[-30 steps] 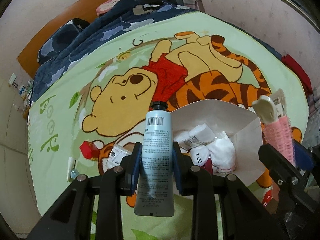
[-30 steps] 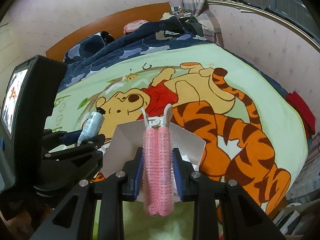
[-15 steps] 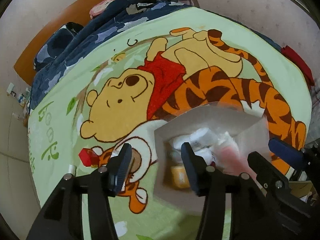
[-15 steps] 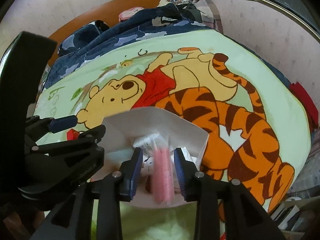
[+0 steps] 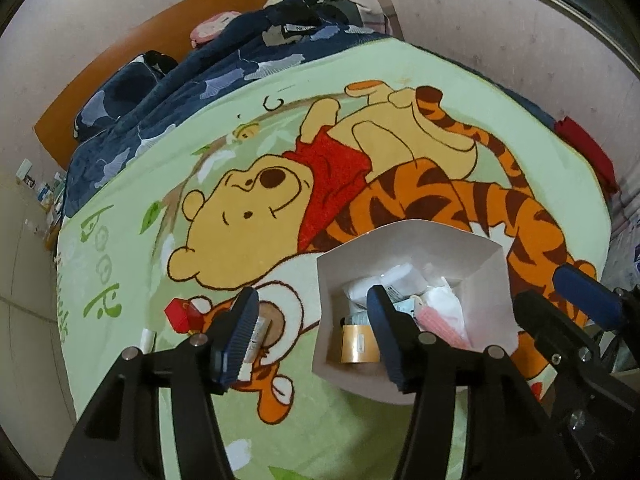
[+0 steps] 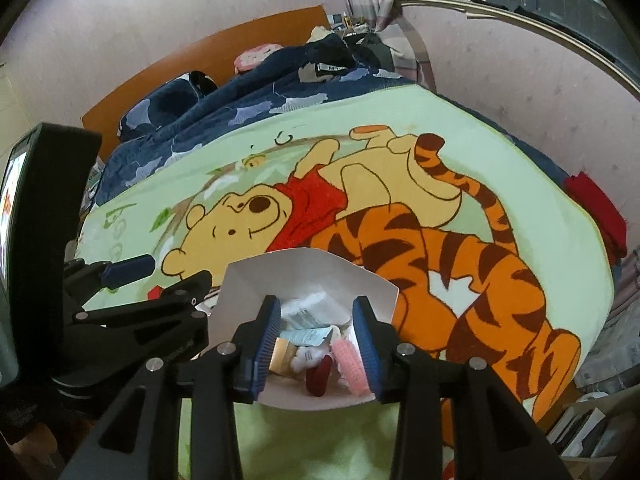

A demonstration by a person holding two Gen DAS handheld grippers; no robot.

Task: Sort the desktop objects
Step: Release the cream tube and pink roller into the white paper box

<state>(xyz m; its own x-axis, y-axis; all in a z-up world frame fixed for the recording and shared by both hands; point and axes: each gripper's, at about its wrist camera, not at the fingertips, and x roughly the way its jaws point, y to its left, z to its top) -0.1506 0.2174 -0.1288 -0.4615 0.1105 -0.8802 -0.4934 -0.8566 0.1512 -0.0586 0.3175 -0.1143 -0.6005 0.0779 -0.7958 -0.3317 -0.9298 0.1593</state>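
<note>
A white paper box (image 5: 404, 236) (image 6: 308, 264) sits on the cartoon blanket and holds several small items: a pink hair roller (image 6: 350, 364) (image 5: 438, 322), a pale blue tube (image 6: 306, 336), an amber jar (image 5: 358, 342) and white packets (image 5: 384, 280). My left gripper (image 5: 316, 338) is open and empty above the box's left wall. My right gripper (image 6: 316, 340) is open and empty right over the box. A red box (image 5: 180, 314), a small tube (image 5: 256, 334) and a white stick (image 5: 147, 340) lie on the blanket left of the box.
The green blanket (image 5: 132, 184) (image 6: 540, 216) covers a bed. A dark blue quilt (image 5: 180, 80) and an orange headboard (image 5: 120, 52) are at the far end. A red cloth (image 5: 588, 152) lies at the right edge. A phone screen (image 6: 12, 208) is at left.
Both grippers opened. The left let go of the pale blue tube and the right let go of the pink hair roller; both now lie in the white box.
</note>
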